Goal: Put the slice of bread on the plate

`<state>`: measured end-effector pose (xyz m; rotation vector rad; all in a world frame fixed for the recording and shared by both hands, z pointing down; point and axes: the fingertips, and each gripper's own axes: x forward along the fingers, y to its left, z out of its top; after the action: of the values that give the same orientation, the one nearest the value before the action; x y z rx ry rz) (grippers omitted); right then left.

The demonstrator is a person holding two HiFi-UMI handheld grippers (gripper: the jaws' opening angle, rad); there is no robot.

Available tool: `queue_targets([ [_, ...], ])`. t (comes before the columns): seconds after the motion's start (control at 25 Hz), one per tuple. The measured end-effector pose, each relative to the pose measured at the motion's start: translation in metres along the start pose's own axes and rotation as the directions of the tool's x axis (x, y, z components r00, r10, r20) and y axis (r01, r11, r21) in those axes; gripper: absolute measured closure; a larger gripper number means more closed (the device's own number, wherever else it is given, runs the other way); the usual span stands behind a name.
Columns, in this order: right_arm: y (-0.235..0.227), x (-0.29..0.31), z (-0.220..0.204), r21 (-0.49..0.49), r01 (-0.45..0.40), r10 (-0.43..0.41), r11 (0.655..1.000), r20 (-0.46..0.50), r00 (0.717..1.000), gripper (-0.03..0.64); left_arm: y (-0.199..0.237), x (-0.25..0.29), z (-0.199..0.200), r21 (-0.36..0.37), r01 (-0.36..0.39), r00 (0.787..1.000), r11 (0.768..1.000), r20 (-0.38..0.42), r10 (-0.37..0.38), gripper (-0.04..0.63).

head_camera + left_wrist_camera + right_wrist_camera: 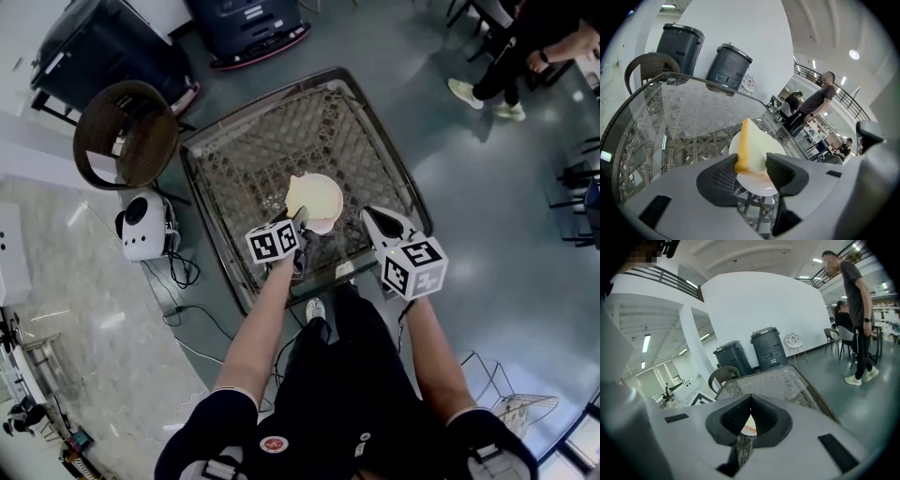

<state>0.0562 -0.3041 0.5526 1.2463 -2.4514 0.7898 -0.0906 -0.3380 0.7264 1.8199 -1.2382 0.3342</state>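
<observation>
- In the head view, your left gripper reached over the near part of the glass-topped wicker table. Its tips were at the slice of bread, which showed pale above the white plate. Your right gripper sat just beside the plate on its right, apart from the bread. A wicker chair stood off the table's far left corner, and a seated person showed at the top right.
- In the left gripper view, your left gripper had its jaws standing apart. The slice of bread stood on edge between them, leaning away from you. Its crust ran close along the left jaw and its white face lay just beside the right one. Its lower edge was down on the plate, which sat on the table. Two dark bins stood past the table against a white wall, and a standing person was off to the right.
- In the right gripper view, your right gripper had its jaws closed together tip to tip, clamped on nothing. A pale sliver with an orange edge showed through the gap under the tips, too small for you to name. Beyond lay the table, the bins and the standing person.
</observation>
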Motion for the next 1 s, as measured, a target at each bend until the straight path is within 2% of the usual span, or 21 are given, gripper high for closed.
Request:
queue_targets([
  [0.24,-0.001,-0.001,0.001,0.004,-0.006,0.006,1.0,-0.001,1.0,0.611,0.002,0.0,0.002,-0.015,-0.005,1.0,1.0,0.011,0.005,0.408],
  [0.52,0.004,0.0,0.001,-0.004,-0.015,0.015,1.0,0.0,1.0,0.611,0.007,-0.002,0.0,-0.002,-0.044,0.999,0.999,0.02,0.044,0.393],
  [0.76,0.008,0.001,0.001,-0.009,-0.013,0.013,1.0,-0.004,1.0,0.611,0.015,-0.001,0.0,0.051,-0.103,0.995,0.993,0.008,0.103,0.388],
  [1.0,0.01,0.0,0.007,-0.016,-0.016,0.016,1.0,0.004,1.0,0.611,0.014,-0.012,0.016,0.119,-0.143,0.989,0.983,0.038,0.139,0.388],
])
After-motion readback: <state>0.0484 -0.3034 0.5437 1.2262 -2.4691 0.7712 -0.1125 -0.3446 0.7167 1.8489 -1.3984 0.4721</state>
